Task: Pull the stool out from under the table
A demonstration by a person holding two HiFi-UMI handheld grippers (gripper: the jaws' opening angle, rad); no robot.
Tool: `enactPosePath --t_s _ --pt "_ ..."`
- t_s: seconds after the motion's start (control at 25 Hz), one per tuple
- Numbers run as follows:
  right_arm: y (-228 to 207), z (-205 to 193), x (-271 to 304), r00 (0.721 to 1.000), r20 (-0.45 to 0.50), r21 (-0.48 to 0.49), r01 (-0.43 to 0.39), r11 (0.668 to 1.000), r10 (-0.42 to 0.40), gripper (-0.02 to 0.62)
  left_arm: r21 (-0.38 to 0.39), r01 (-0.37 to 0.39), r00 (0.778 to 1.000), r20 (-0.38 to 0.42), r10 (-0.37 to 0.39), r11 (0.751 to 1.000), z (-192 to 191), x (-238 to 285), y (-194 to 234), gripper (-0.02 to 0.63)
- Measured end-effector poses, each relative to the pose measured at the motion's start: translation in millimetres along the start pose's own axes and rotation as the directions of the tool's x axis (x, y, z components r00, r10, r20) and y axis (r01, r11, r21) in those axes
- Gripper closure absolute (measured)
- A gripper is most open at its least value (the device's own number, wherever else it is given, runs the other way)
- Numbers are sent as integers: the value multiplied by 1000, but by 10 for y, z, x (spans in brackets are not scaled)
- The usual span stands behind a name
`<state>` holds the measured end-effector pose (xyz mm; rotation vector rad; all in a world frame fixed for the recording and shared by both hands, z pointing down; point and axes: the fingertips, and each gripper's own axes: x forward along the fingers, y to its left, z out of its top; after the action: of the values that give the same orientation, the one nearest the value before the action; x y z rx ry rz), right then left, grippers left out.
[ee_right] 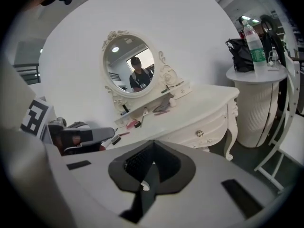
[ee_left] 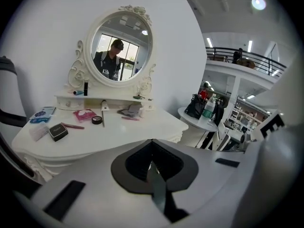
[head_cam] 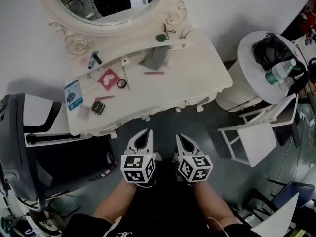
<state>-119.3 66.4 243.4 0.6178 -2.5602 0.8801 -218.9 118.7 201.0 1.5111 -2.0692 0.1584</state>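
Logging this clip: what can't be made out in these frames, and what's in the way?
- Stool: in no view. The white curved dressing table covers the space beneath in the head view; the left hand-held gripper and right hand-held gripper block it in their own views.
- Oval white-framed mirror: cut off by the head view's top edge.
- Small black square case: lettering too small to read, every view.
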Motion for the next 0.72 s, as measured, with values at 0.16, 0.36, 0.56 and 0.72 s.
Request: enactPosePath --t_s 0.16,0.36,0.56,0.72 --pt "-301 -195 246 1000 -18 87 12 996 -11 592 29 -2 999 -41 4 1000 -205 258 -57 606" --pt "-774 -567 570 1000 -15 229 22 973 -19 592 65 29 994 -104 -22 997 -660 679 -165 606" --pt "-1290 -1164 933 999 -36 396 43 917 -31 592 143 72 979 -201 -42 987 -1342 1205 -194 607" --pt "-1576 -1488 1305 1000 -25 431 15 902 -5 592 148 68 969 -244 -30 987 -1766 1585 -87 606"
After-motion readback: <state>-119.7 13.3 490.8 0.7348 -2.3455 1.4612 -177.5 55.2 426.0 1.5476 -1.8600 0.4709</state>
